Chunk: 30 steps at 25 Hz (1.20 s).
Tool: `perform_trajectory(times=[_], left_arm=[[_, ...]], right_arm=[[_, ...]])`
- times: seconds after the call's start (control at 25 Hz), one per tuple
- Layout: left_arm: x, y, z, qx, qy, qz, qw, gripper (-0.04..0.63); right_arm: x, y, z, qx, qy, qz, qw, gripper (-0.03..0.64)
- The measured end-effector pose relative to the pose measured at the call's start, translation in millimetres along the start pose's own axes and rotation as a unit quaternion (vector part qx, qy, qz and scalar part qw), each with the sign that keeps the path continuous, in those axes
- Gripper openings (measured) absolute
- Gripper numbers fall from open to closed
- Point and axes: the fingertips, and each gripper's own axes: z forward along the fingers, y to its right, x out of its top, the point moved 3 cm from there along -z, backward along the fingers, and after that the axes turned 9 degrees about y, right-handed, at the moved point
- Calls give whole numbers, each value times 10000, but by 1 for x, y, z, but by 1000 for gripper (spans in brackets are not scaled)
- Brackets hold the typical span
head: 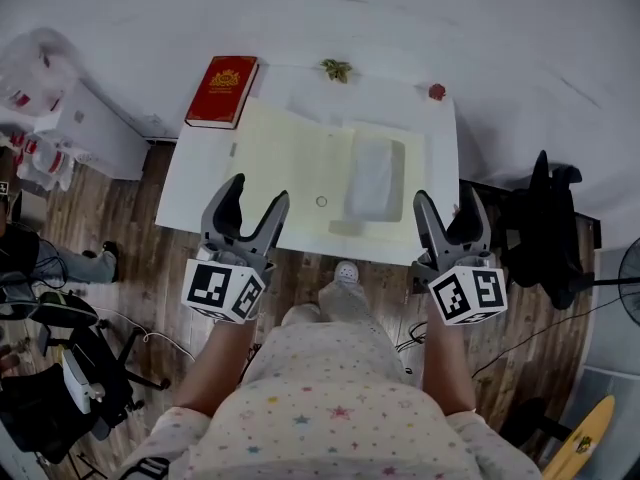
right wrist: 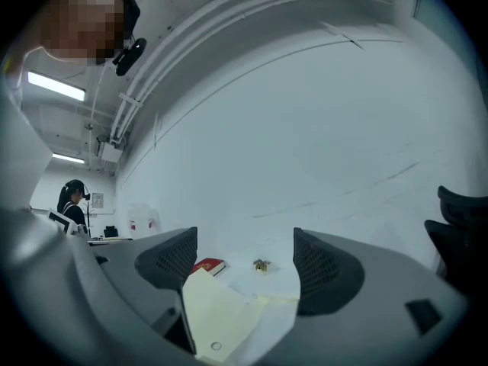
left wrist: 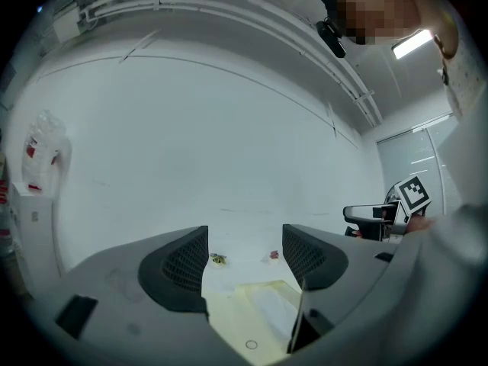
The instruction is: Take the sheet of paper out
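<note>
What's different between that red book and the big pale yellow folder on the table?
The red book is dark red with a gold emblem; the folder is plain pale yellow. The folder covers far more of the table than the book. The book is shut at the far left corner; the folder seems spread open mid-table, a whitish sheet on it. Both lie flat.

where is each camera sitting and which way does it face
Head view: on the person's head, looking steeply down at the white table and yellow folder; shows forearms, left gripper and right gripper.
Left gripper view: on the left gripper, looking along its open jaws over the folder to the wall; right gripper at right.
Right gripper view: on the right gripper, looking along its open jaws over the folder and red book to the wall.
Shared: all three show the folder.
</note>
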Motion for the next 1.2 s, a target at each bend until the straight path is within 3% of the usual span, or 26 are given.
perform_trajectory(times=[0.6,0.88,1.2], left_arm=[[-22,8,114,474,11,67,9989,279],[-27,7,136,562,-18,81,9984,280],[-33,-11,163,426,-72,-9,9991,281]], right_arm=[[2,95,99,485,-123,149,9986,376],[-1,109,122,580,-117,247,9979,376],[-5,112,145,400,-181,175,9989,374]])
